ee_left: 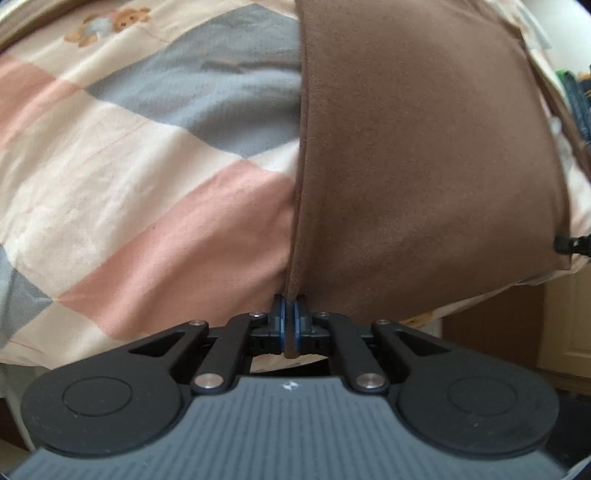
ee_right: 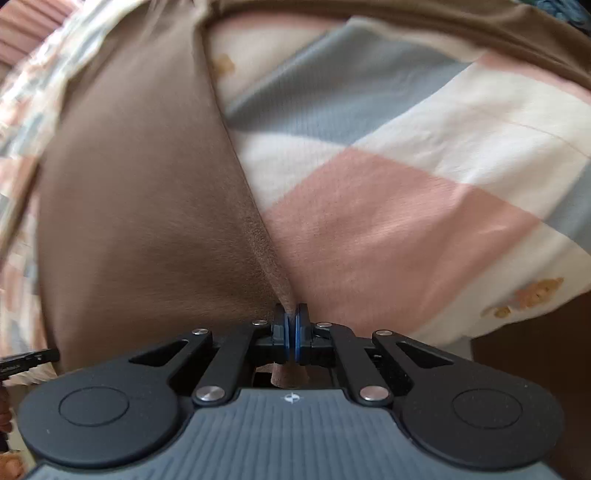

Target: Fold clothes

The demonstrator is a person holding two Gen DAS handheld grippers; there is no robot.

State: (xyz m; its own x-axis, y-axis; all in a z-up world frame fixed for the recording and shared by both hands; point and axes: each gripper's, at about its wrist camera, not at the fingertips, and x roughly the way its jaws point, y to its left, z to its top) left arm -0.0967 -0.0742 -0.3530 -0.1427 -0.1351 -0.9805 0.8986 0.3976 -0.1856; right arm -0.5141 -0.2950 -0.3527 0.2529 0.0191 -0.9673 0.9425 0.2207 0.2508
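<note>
A brown garment [ee_left: 424,155] lies flat on a checked bedspread [ee_left: 129,206] of pink, cream and grey squares. In the left wrist view it fills the right half. My left gripper [ee_left: 291,306] is shut on its near left corner, with a strip of brown cloth pinched between the blue pads. In the right wrist view the same brown garment [ee_right: 147,192] fills the left half. My right gripper [ee_right: 291,314] is shut on its near right corner, the cloth puckered into the pads. Both grippers point steeply down at the bed.
The bedspread [ee_right: 406,177] carries small teddy-bear prints [ee_left: 107,22]. The bed's near edge drops off to a brown floor [ee_left: 491,325] and a cream cabinet [ee_left: 569,317]. The tip of the other gripper [ee_right: 26,360] shows at the left edge of the right wrist view.
</note>
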